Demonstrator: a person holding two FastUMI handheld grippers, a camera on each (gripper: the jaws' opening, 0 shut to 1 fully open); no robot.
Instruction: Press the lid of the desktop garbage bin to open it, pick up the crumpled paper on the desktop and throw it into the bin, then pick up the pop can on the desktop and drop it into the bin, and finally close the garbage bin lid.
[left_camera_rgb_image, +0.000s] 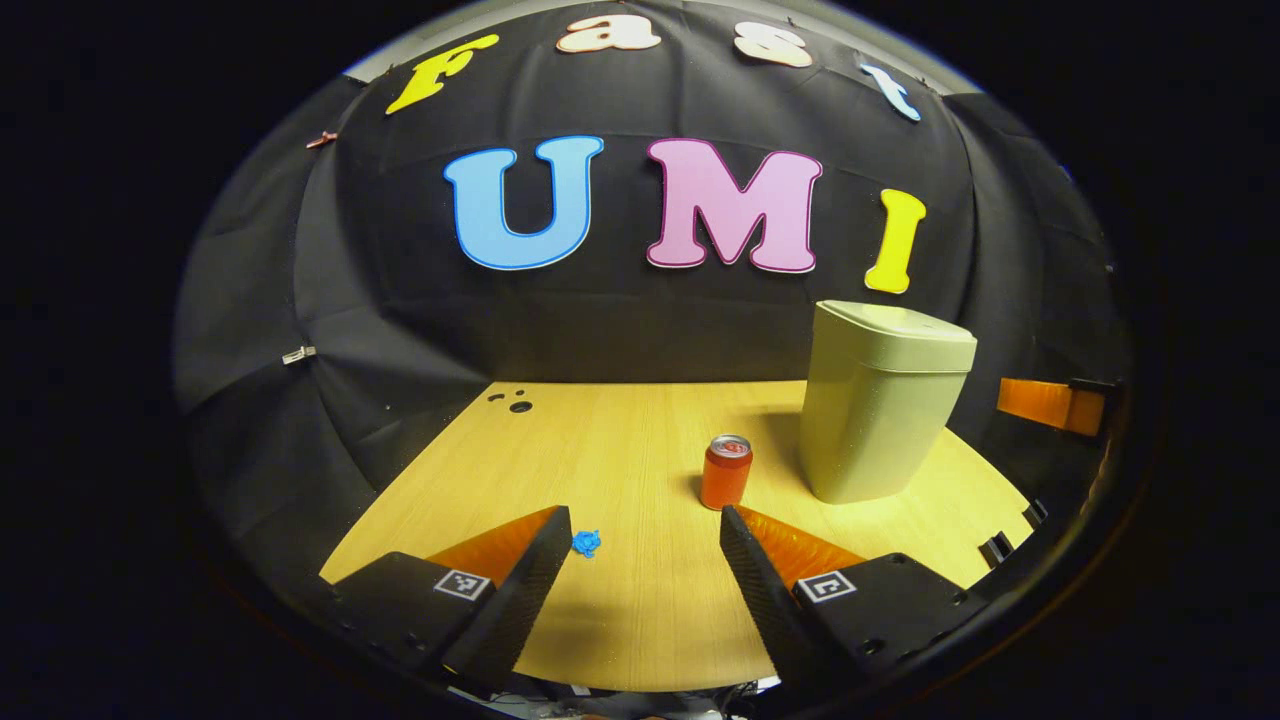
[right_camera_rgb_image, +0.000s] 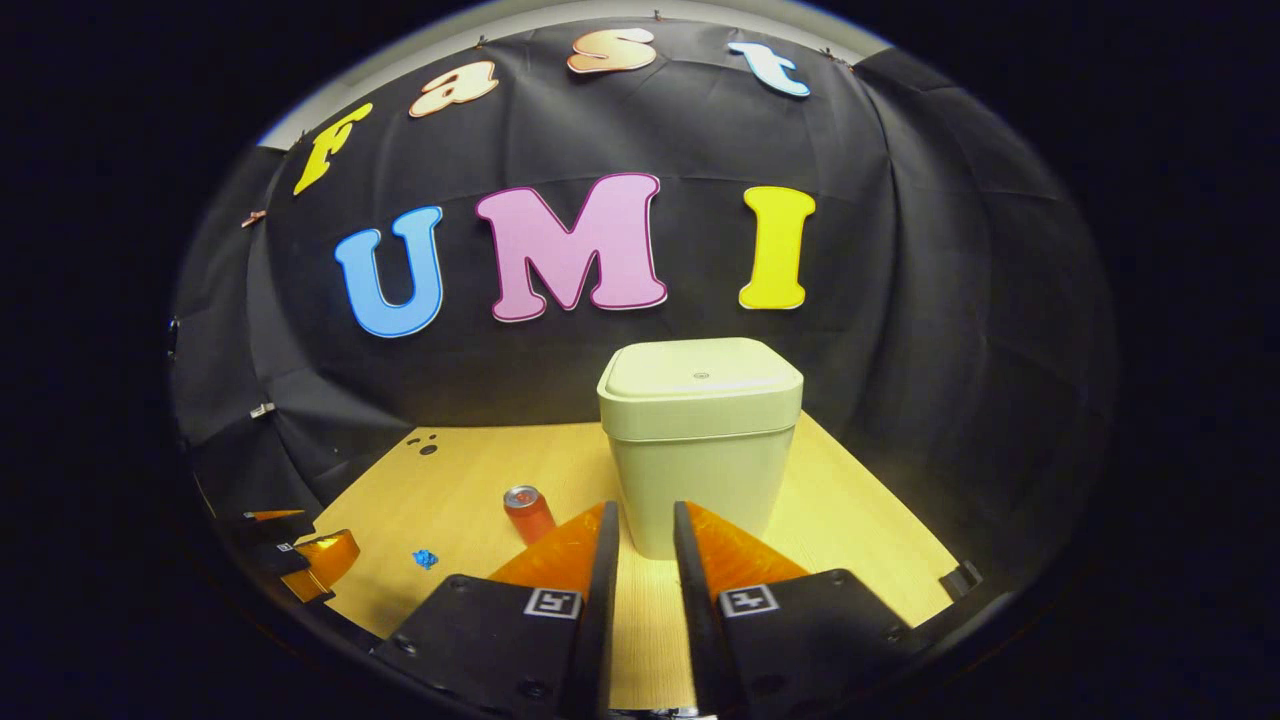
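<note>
Garbage bin (right_camera_rgb_image: 698, 450), pale green and tapering toward its base, is seen standing upright on the wooden desktop (right_camera_rgb_image: 850, 520) with its lid (right_camera_rgb_image: 700, 375) shut flat on top. In the right gripper view it is placed straight ahead, toward the back of the surface and near the black cloth wall (right_camera_rgb_image: 950, 300). In the left gripper view the same bin (left_camera_rgb_image: 880, 410) is found to the right of centre, lid (left_camera_rgb_image: 895, 330) likewise down. What lies inside cannot be told, as the lid covers the opening.

Desktop (left_camera_rgb_image: 620, 600) is noted as light wood grain, lit warmly, with a few small round holes (left_camera_rgb_image: 510, 402) near its far left corner. Black cloth is hung behind and to both sides of it.

Pop can (left_camera_rgb_image: 726, 472), orange-red with a silver top, is recorded upright on the desktop, near the bin's left side but apart from it. Crumpled paper (left_camera_rgb_image: 586, 543), small and blue, is seen lying on the wood nearer the front edge, well apart from the can. Both items, can (right_camera_rgb_image: 528, 513) and paper (right_camera_rgb_image: 425, 558), are also seen in the right gripper view, left of the bin.

Left gripper (left_camera_rgb_image: 645, 530) is held above the front of the desktop with its fingers spread wide and nothing between them. Right gripper (right_camera_rgb_image: 645, 525) is aimed at the bin with its fingers drawn close, a narrow gap left between them and nothing gripped. The left gripper (right_camera_rgb_image: 300, 555) is also glimpsed at the left margin of the right gripper view.
</note>
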